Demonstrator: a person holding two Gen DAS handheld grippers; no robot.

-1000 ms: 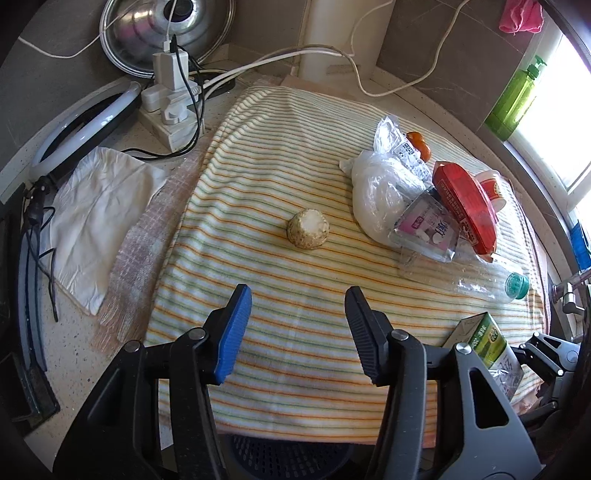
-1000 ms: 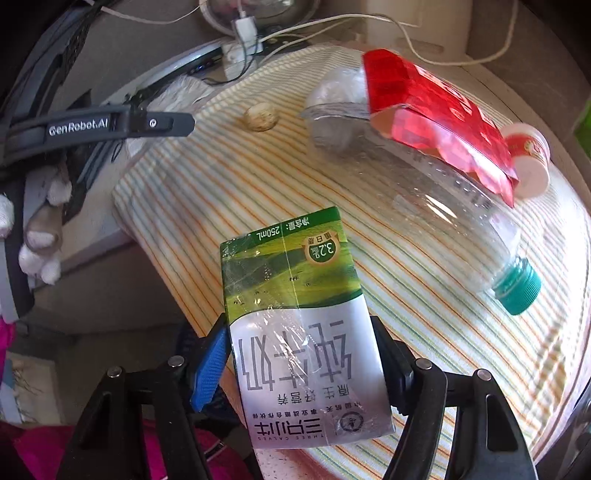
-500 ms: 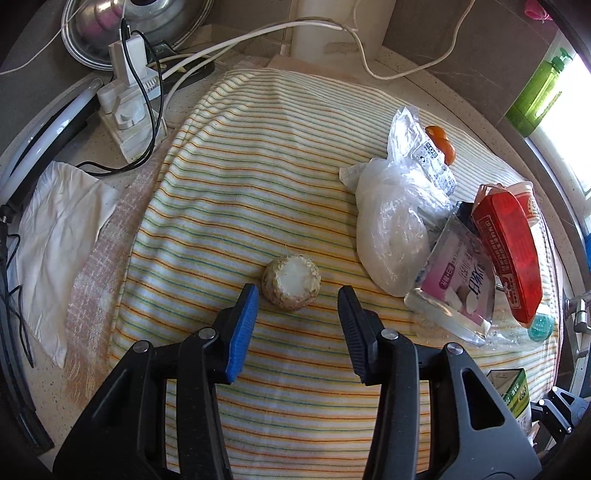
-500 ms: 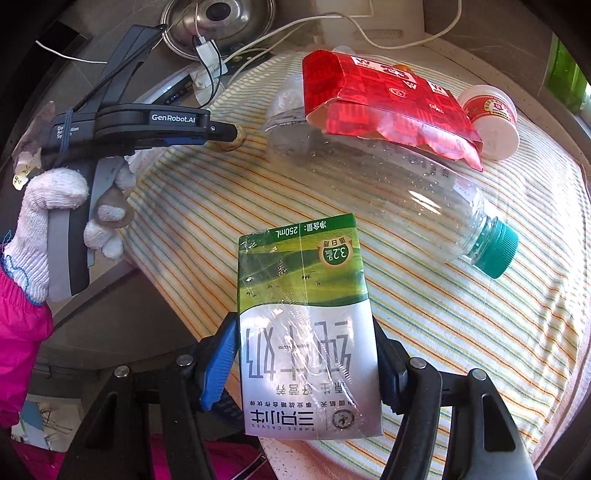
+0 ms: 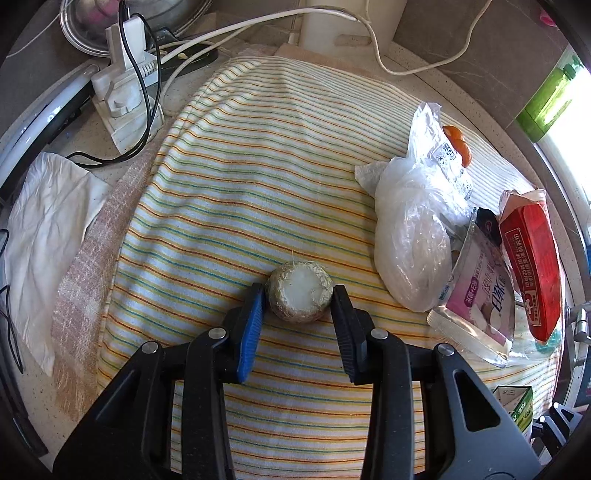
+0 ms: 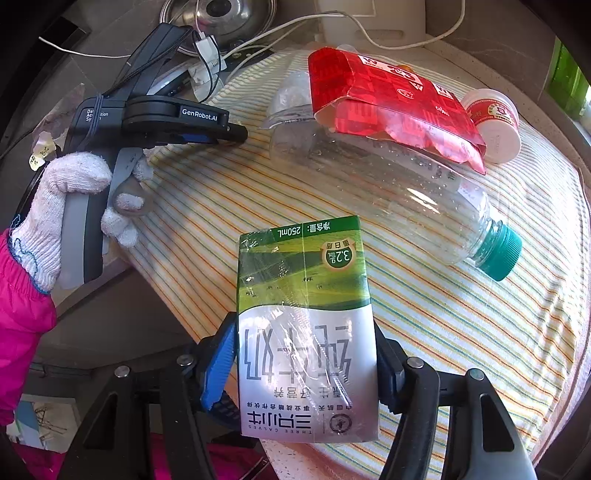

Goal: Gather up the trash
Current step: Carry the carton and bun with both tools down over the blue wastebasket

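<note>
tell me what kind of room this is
Probably a home kitchen counter by a window: a steel pot lid leans at the back by a power strip, a tap shows at the edge, and a striped cloth holds the trash.

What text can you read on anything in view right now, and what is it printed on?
"250mL", "3.2" and "THREE CALVES": on the milk carton, clamped in the right hand-held gripper.
"GenRobot.AI": on the left hand-held gripper.
Chinese print on the carton, the red carton, the pink pouch and the white jar: not legible to me.
</note>
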